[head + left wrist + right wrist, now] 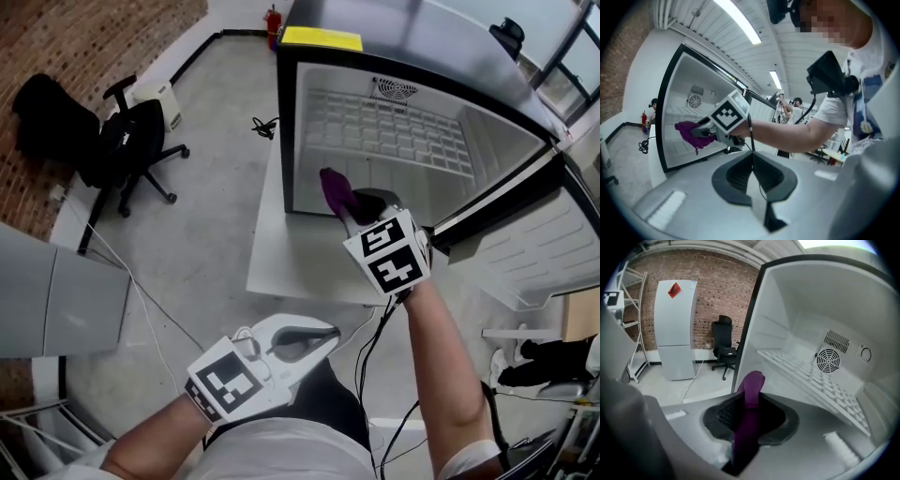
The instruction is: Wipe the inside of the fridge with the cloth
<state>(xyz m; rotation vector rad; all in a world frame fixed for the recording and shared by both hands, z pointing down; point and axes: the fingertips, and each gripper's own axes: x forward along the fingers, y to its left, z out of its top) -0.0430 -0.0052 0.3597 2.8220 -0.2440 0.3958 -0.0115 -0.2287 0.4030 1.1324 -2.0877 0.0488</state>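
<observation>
A small fridge [287,122] stands open on a white platform, its white inside crossed by a wire shelf [394,127]. My right gripper [353,210] is at the lower front edge of the opening, shut on a purple cloth [335,189] that sticks out past the fingertips into the fridge. In the right gripper view the cloth [751,392] runs up between the jaws of that gripper [749,414], with the shelf [811,377] and a fan grille [828,360] beyond. My left gripper [323,337] hangs low near my body, shut and empty [752,161]. From there I see the cloth [688,132] and fridge [670,93].
The fridge door [530,246] hangs open to the right. The white platform [281,248] juts toward me. A black office chair [127,141] and cables [141,300] are on the floor at left. A tall white fridge [675,329] stands by the brick wall.
</observation>
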